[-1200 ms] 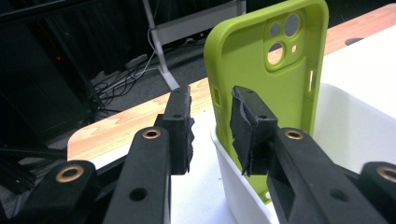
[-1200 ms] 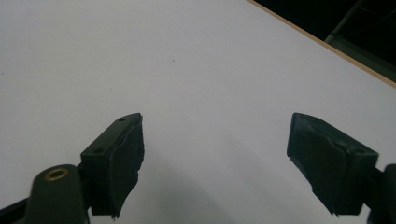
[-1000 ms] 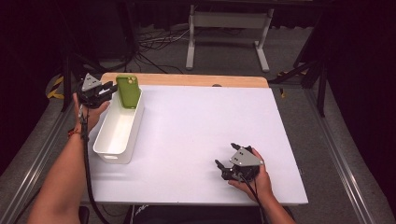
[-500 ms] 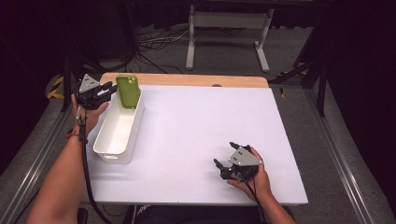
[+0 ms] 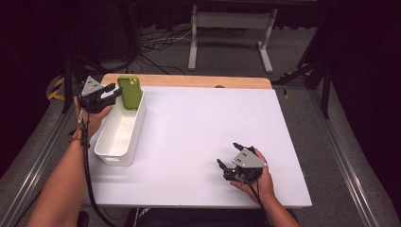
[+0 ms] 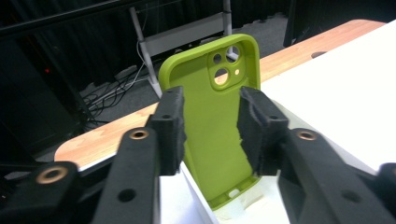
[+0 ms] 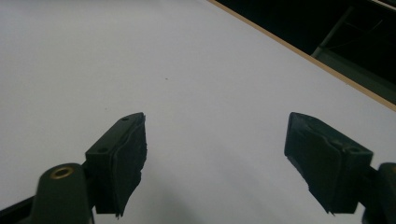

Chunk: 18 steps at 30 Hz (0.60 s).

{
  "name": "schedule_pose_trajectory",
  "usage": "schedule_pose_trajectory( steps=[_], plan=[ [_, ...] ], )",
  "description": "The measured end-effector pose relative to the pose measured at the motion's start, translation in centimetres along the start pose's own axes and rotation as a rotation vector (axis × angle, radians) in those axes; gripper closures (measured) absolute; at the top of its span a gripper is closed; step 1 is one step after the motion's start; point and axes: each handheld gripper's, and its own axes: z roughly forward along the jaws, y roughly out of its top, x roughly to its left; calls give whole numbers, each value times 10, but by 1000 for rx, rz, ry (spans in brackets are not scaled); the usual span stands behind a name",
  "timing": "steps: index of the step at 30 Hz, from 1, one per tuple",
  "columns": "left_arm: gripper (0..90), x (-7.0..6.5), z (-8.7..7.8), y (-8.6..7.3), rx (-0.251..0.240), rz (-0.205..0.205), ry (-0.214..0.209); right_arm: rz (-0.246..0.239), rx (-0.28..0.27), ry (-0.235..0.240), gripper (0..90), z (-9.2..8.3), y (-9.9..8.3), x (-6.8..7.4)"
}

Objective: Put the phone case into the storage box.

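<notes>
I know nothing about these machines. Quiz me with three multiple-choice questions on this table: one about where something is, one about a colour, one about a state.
1. Where does the phone case stand?
A. flat in the middle of the table
B. upright at the far end of the white bin
C. on the floor

2. What colour is the phone case?
A. green
B. red
C. black

3. How is the right claw?
A. shut on the case
B. shut on a cable
C. open, with nothing between its jaws

Answers:
1. B, since the high view shows it leaning up at the bin's far end.
2. A, since it is olive-green in the left gripper view.
3. C, since the right gripper view shows bare white table between wide-apart jaws.
</notes>
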Motion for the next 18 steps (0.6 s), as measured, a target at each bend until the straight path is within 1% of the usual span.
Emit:
schedule_pose_trajectory(
  steps=[1,4,6,9,10,13,16,18],
  plan=[
    [568,0,-1,1,-1,-1,-1,10,-5,-4,220,-1,0,-2],
    [555,-2,-6,3,-15,-9,-6,15,-6,-6,221,-1,0,-3],
    [536,-2,-8,3,-13,-15,-17,17,-8,-12,225,-1,0,-3],
    [479,-5,-9,3,-12,-24,-19,25,-18,-45,233,-3,1,-4],
    [464,-5,-10,2,-14,-25,-21,29,-21,-50,233,-4,1,-6],
    [431,-9,-12,2,-21,-25,-17,42,-28,-49,232,-5,2,-8],
    [404,-11,-14,3,-25,-24,-16,36,-29,-47,232,-5,2,-9],
    [366,-13,-15,4,-27,-23,-12,31,-31,-47,232,-6,2,-9]
  ],
)
